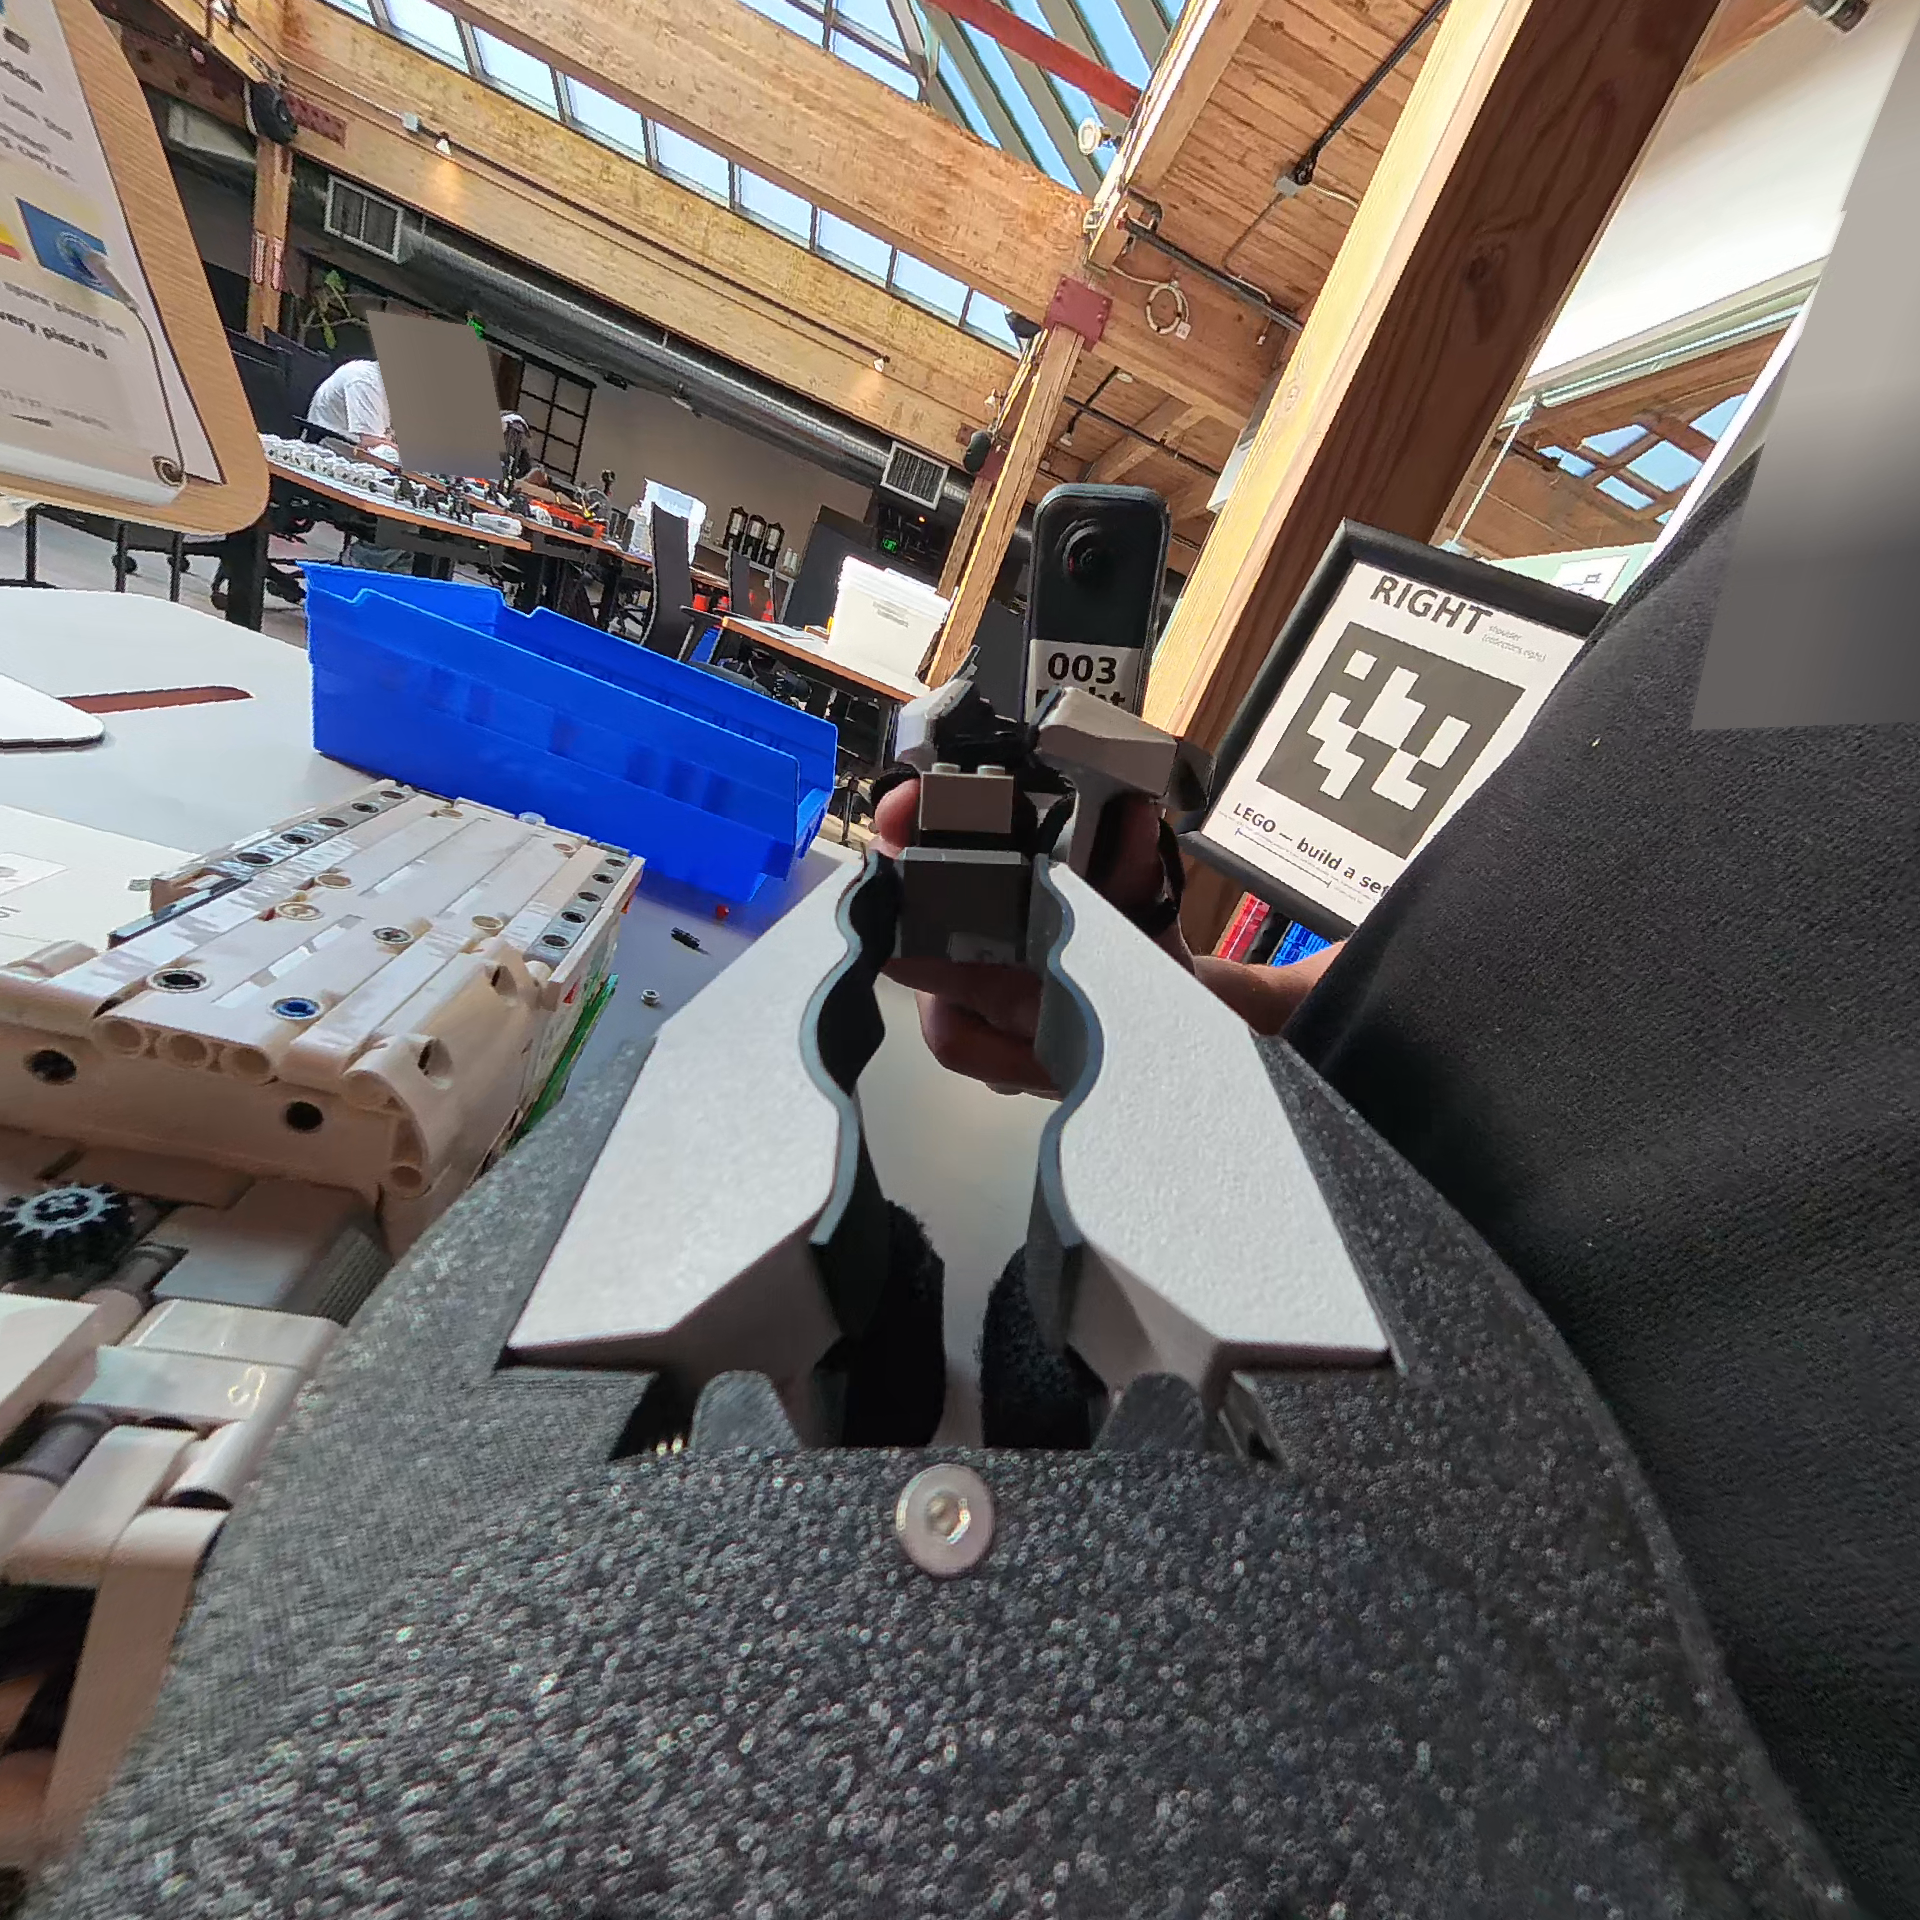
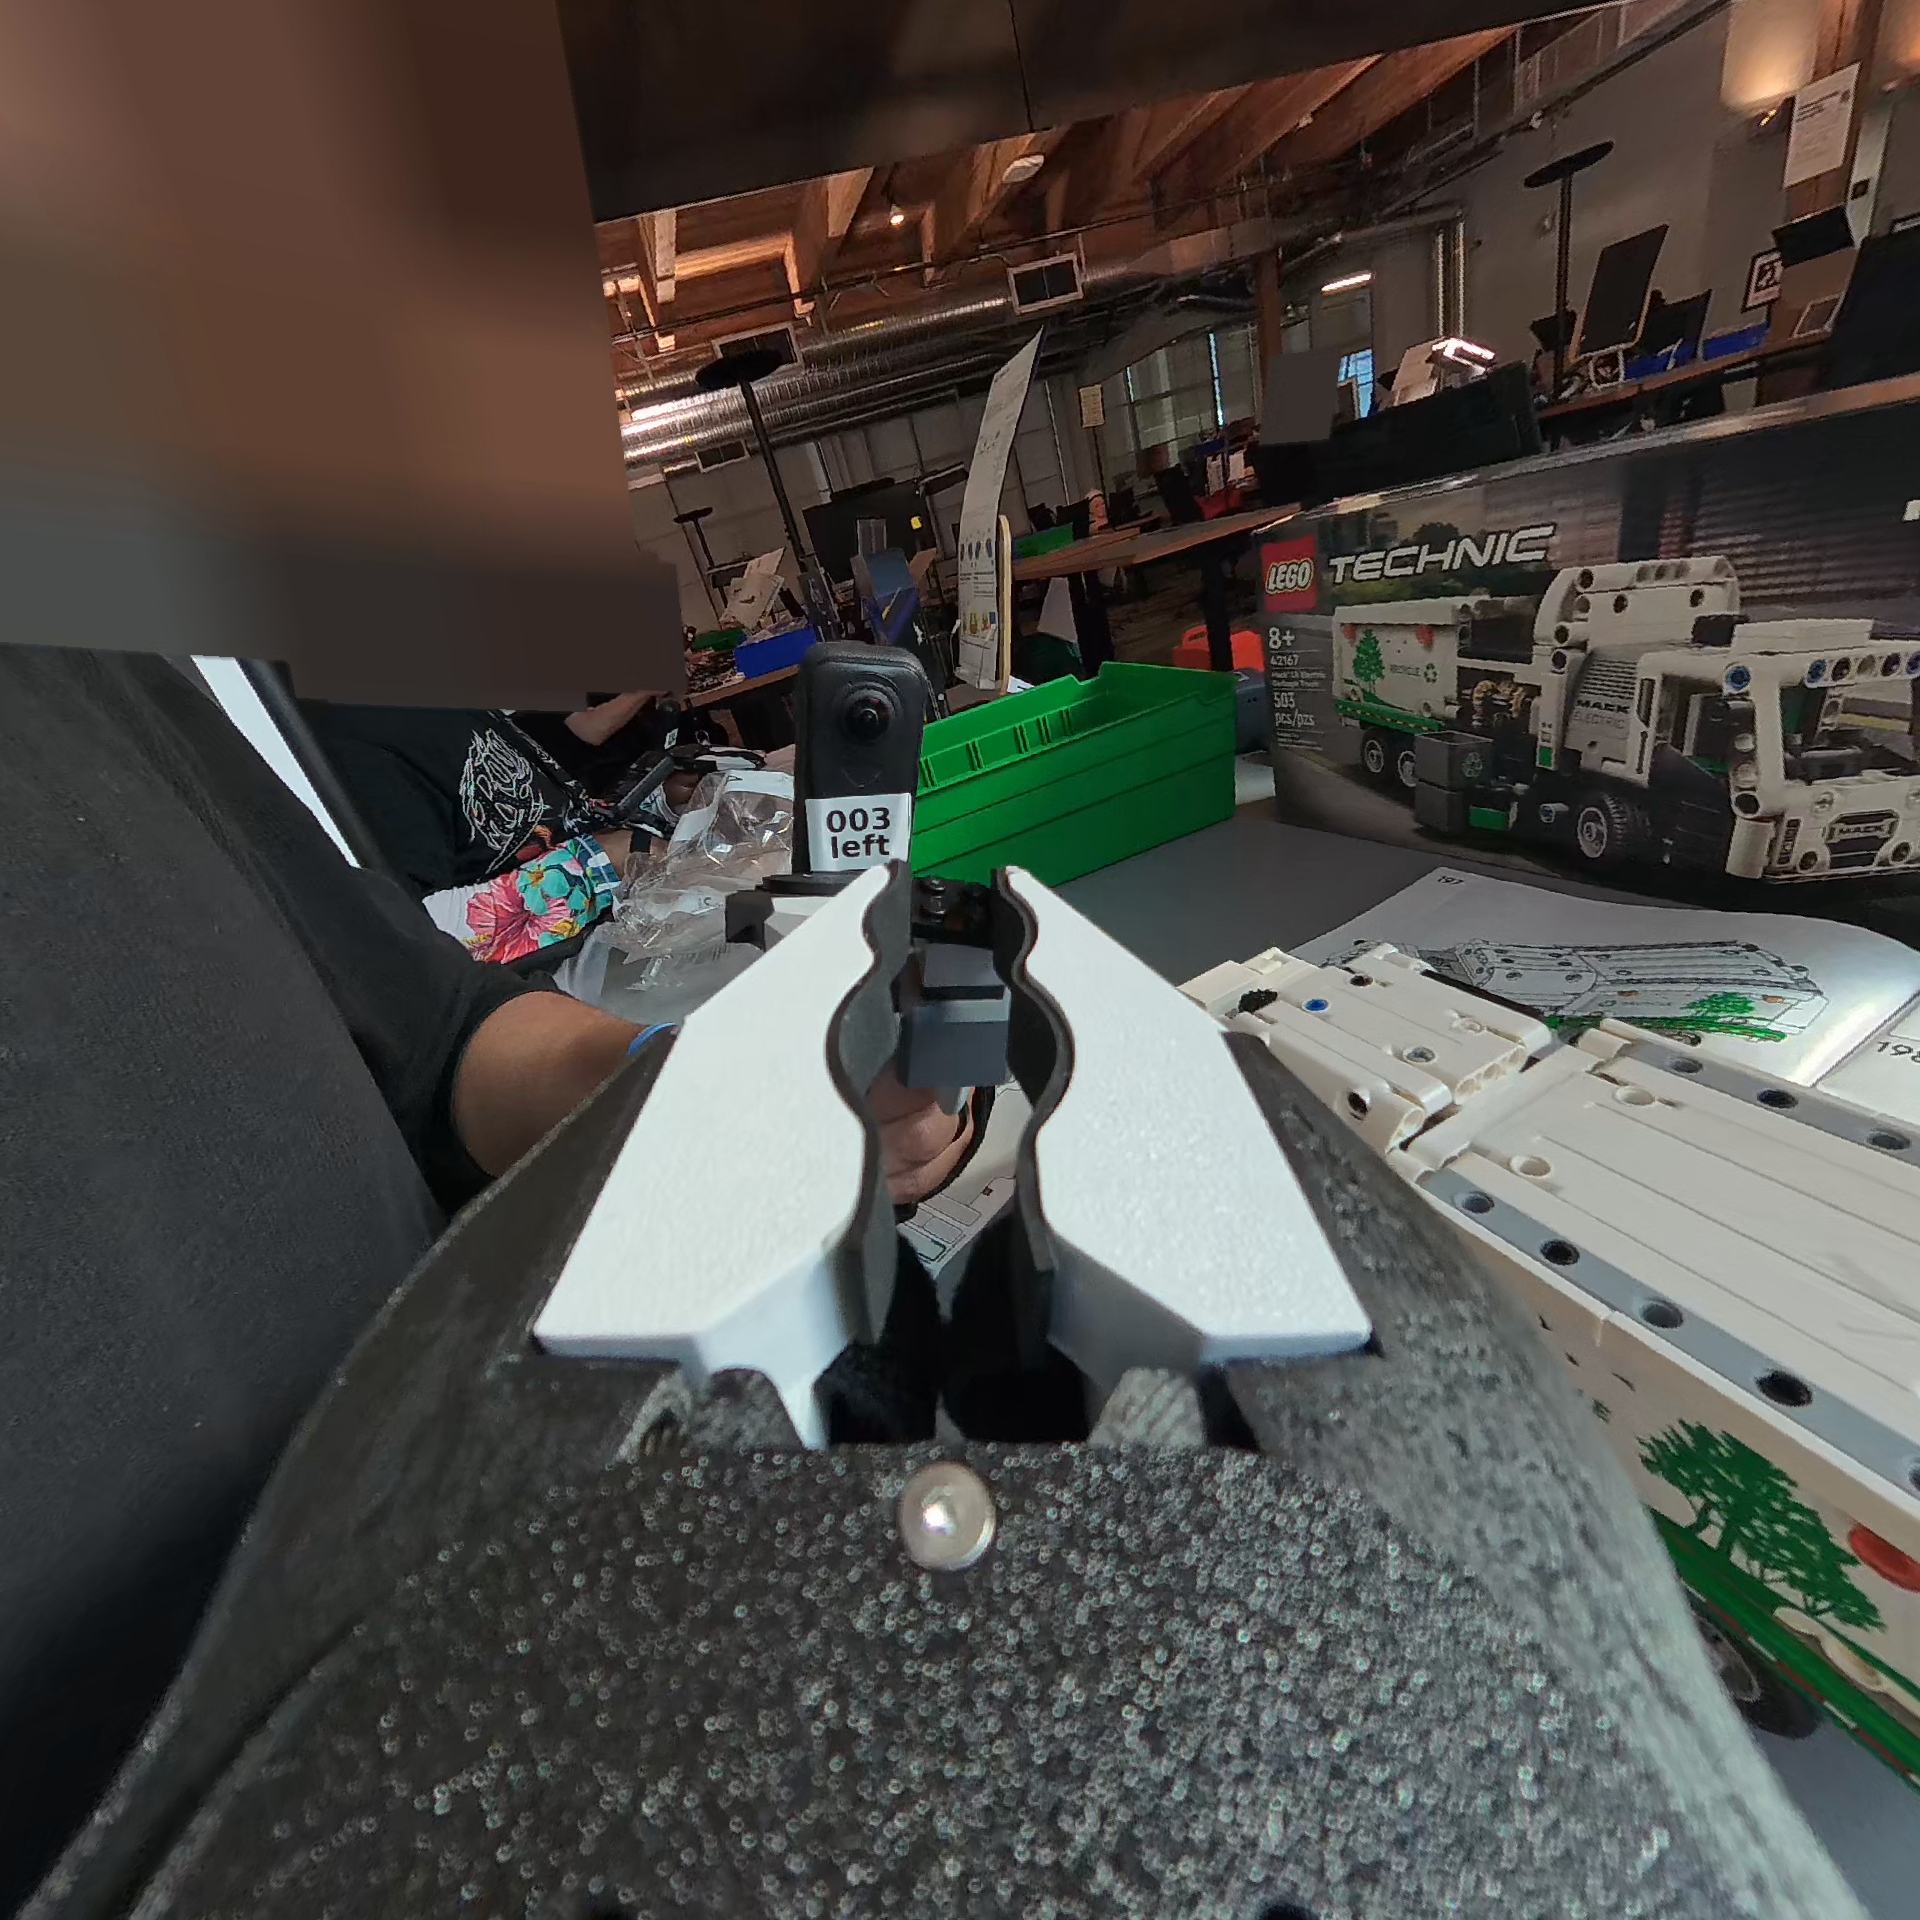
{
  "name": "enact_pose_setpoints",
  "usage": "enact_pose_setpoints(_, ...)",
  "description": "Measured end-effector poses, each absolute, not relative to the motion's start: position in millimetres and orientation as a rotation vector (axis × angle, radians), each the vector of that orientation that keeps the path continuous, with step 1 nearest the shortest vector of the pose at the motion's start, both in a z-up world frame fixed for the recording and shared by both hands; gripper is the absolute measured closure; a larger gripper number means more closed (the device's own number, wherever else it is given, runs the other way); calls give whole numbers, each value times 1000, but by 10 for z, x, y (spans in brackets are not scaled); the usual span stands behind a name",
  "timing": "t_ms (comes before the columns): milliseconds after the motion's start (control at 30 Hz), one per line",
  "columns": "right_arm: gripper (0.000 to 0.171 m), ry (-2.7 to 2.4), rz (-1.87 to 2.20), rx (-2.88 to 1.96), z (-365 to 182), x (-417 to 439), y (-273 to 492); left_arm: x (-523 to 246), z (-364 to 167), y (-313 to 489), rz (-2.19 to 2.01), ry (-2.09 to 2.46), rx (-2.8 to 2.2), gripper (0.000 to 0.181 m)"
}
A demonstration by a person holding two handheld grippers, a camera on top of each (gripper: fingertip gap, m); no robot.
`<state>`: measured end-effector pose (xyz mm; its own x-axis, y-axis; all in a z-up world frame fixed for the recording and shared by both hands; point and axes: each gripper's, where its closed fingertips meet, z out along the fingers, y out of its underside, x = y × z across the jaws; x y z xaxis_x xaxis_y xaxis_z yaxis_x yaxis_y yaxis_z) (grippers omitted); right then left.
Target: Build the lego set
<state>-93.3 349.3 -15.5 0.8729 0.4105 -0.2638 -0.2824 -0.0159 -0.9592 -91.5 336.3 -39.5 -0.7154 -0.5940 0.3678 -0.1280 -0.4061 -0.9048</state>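
A small grey and black brick assembly (image 1: 964,902) is held in the air between both grippers, which face each other. My left gripper (image 1: 961,899) is shut on its lower grey block. My right gripper (image 2: 948,940) is shut on the same assembly (image 2: 956,1039) from the opposite side. It also shows in the left wrist view (image 1: 1013,743), behind a studded grey brick (image 1: 966,798). The left gripper's body (image 2: 774,909) shows just behind the assembly in the right wrist view. The white lego truck model (image 1: 312,987) lies on the table to the left, and to the right in the right wrist view (image 2: 1538,1164).
A blue bin (image 1: 561,717) stands behind the model, with tiny loose parts (image 1: 686,938) near it. A green bin (image 2: 1070,769), the set's box (image 2: 1610,675) and an open instruction booklet (image 2: 1662,977) lie beyond. A framed sign (image 1: 1392,727) and the person's dark shirt (image 1: 1662,1039) are close by. Less than 4 cm separates the two grippers' tips.
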Motion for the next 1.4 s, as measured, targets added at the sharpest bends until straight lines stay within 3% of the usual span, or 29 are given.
enact_pose_setpoints(600, 156, -149, 559, -1479, -76, -1002, 3533, -973, -309, 3361, -2231, 1465, -929, 158)
enact_pose_setpoints(867, 148, -307, 537, -1521, -60, -1093, 3477, -1012, -282, 3327, -2230, 1481, -880, 157)
enact_pose_setpoints(1400, 124, -779, -160, -1692, -421, -1050, 3454, -1022, -276, 3313, -2471, 1467, -1005, 158)
